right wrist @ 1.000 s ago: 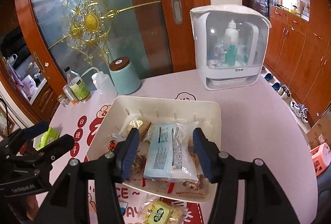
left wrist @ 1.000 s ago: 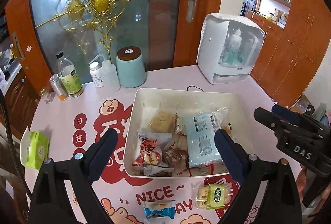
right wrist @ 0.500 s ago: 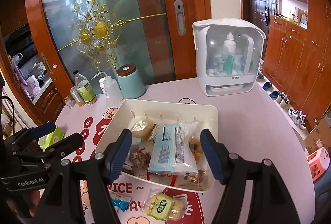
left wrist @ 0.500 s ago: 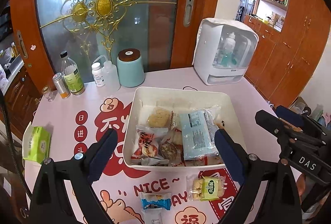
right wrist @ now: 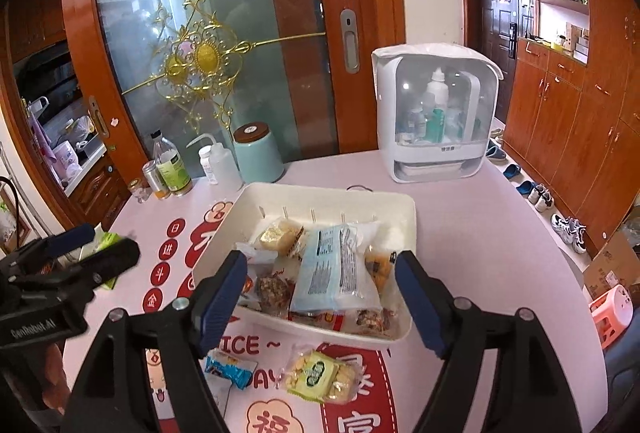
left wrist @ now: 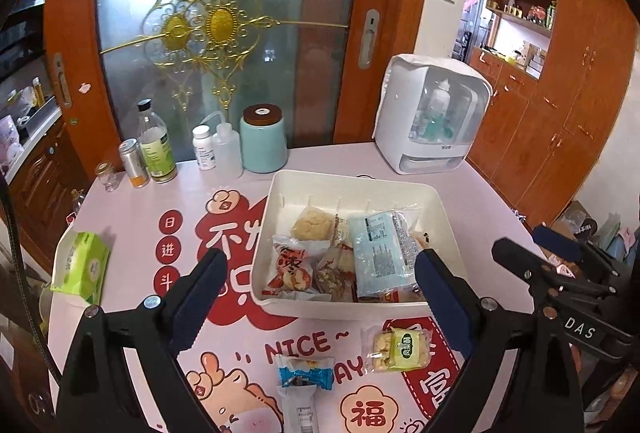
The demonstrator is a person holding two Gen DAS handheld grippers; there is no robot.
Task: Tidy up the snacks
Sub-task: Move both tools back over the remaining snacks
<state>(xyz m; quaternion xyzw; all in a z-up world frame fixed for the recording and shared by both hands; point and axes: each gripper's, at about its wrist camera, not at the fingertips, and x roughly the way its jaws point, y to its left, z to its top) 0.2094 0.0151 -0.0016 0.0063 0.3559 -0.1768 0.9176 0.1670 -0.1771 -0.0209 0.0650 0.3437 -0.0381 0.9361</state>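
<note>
Both the left gripper (left wrist: 320, 289) and right gripper (right wrist: 320, 289) are held wide open and empty above the white bin (left wrist: 280, 193), ready for the green snack (left wrist: 398, 349) at 6 o'clock.

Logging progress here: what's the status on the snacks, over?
Left gripper and right gripper open, empty, above table. Bin holds most snacks. Green packet and blue packet loose in front of it. Nothing in the way.
</note>
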